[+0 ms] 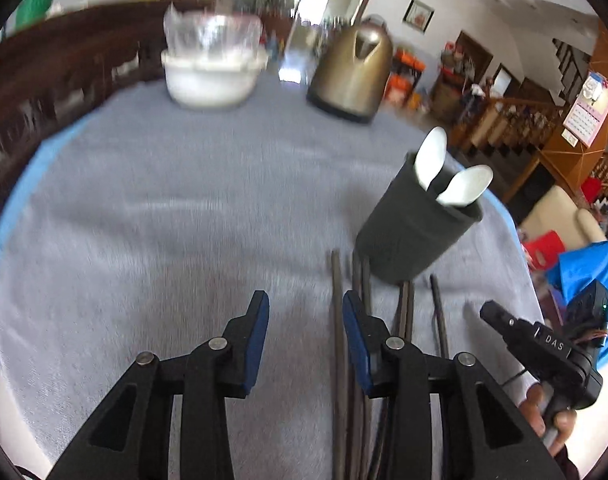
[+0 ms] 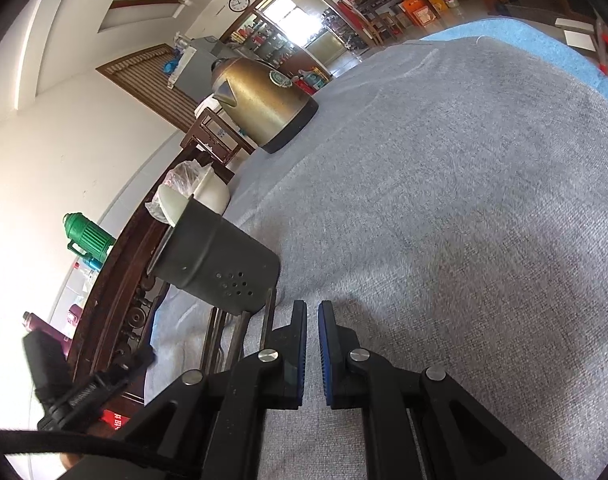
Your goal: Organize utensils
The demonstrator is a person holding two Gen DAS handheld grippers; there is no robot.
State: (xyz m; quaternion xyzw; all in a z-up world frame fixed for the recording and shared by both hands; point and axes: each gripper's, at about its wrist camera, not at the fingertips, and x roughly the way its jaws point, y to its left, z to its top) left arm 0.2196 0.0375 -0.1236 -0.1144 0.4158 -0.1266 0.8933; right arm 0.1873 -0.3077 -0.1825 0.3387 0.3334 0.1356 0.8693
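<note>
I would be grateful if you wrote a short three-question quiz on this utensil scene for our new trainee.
1. True or false: the white spoons stand in the dark holder.
2. Which utensils lie on the grey cloth in front of that holder? A) forks B) chopsticks C) knives
3. Fill in: neither the left tongs nor the right tongs hold ____.

Key
1. True: two spoons stand bowl-up in the holder.
2. B: several dark chopsticks lie loose on the cloth.
3. Anything: the left tongs are open over bare cloth, the right tongs nearly shut with nothing between them.
</note>
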